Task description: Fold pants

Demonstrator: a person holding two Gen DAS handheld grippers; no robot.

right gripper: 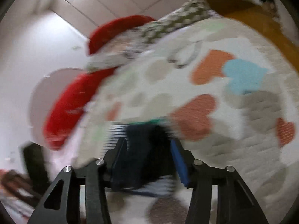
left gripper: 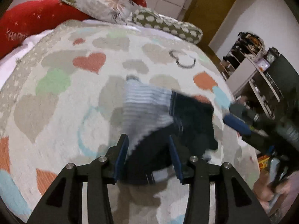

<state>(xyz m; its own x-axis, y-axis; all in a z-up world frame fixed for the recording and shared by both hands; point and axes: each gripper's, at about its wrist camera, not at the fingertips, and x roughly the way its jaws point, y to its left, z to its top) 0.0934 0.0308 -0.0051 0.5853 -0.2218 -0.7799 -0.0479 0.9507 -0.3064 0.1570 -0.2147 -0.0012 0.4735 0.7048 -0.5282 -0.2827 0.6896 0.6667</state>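
Note:
Small pants [left gripper: 168, 115], navy with a pale blue-and-white striped part, lie bunched on a heart-patterned bedspread [left gripper: 74, 85]. In the left wrist view my left gripper [left gripper: 149, 145] is open, its blue-padded fingers either side of the navy cloth, not closed on it. My right gripper shows at the right of that view [left gripper: 236, 124], beside the pants' right edge. In the blurred right wrist view the pants [right gripper: 142, 145] lie between the fingers of my open right gripper [right gripper: 148, 146]; whether the pads touch the cloth I cannot tell.
Red pillows [left gripper: 37, 18] and patterned pillows [left gripper: 168, 22] lie along the far edge of the bed. A shelf unit with clutter [left gripper: 257, 71] stands to the right of the bed, beside a brown door [left gripper: 209, 5].

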